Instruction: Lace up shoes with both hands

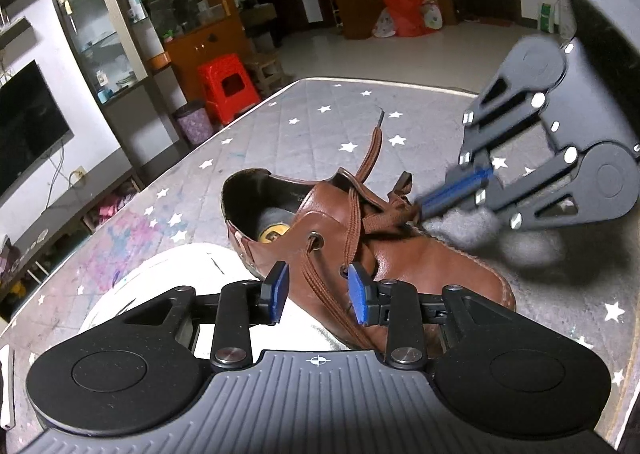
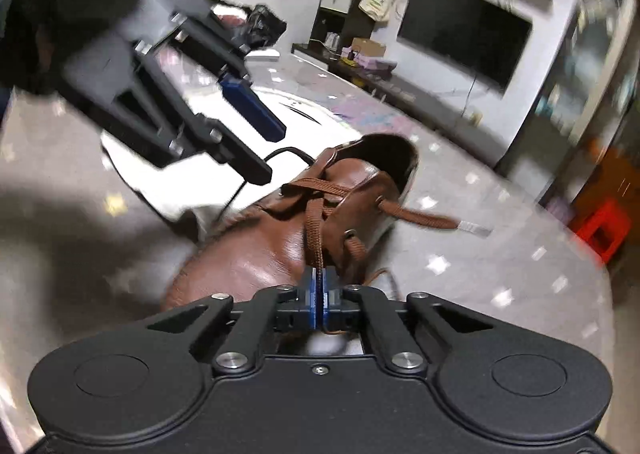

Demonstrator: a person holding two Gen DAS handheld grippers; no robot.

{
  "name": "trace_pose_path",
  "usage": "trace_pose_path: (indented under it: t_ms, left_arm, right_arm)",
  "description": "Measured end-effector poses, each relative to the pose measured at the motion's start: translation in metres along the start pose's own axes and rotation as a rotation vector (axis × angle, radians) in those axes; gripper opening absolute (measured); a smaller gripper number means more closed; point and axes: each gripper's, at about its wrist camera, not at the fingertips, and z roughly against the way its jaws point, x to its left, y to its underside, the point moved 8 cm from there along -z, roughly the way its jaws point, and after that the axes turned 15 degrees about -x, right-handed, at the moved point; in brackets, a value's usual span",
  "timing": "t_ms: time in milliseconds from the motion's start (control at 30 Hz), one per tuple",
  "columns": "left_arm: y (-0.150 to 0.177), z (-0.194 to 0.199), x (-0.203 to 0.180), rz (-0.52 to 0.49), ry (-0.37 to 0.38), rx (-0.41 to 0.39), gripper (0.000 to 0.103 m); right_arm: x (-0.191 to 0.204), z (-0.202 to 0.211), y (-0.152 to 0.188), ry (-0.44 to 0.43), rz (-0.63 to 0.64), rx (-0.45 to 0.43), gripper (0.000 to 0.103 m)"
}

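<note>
Left wrist view: shoe [image 1: 360,254] lengthwise, toe toward lower right.

We see a bench [image 1: 328,122] covered in grey quilted cloth printed with white stars, with pink and blue stains toward its left side. On it lies a brown leather shoe [image 1: 400,258], on its sole, heel opening toward the far left. One brown lace [image 1: 370,154] end trails from the shoe onto the cloth behind it. Just beside the shoe, on the near left, sits a white round thing [image 1: 160,278] with a dark mark; we cannot tell what it is. Its edge passes under the shoe.
</note>
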Motion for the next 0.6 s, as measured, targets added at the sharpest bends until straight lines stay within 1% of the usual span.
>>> trace_pose_path:
  t_ms: [200,333,400,433,467,500,567,600]
  left_arm:
    - [0.005,-0.003,0.003,0.02,-0.001,0.009,0.034]
    - [0.007,-0.006,0.004,0.039,-0.012,0.032,0.034]
    - [0.007,-0.006,0.004,0.048,-0.017,0.042,0.036]
    - [0.007,-0.007,0.005,0.051,-0.021,0.045,0.038]
    - [0.006,-0.007,0.005,0.059,-0.031,0.049,0.038]
    - [0.006,-0.006,0.006,0.069,-0.042,0.052,0.04]
    - [0.006,-0.005,0.008,0.089,-0.056,0.058,0.042]
    - [0.007,-0.004,0.008,0.102,-0.066,0.064,0.043]
  right_arm:
    - [-0.008,0.014,0.004,0.067,0.03,0.006,0.002]
    - [-0.013,0.023,0.007,0.112,0.05,0.01,0.002]
    - [-0.015,0.028,0.009,0.134,0.059,0.012,0.003]
    - [-0.016,0.03,0.009,0.146,0.064,0.013,0.005]
    - [-0.018,0.032,0.01,0.157,0.069,0.014,0.012]
    - [-0.019,0.035,0.011,0.168,0.074,0.015,0.015]
    - [-0.021,0.04,0.012,0.19,0.084,0.017,0.025]
    - [-0.023,0.042,0.013,0.202,0.089,0.018,0.027]
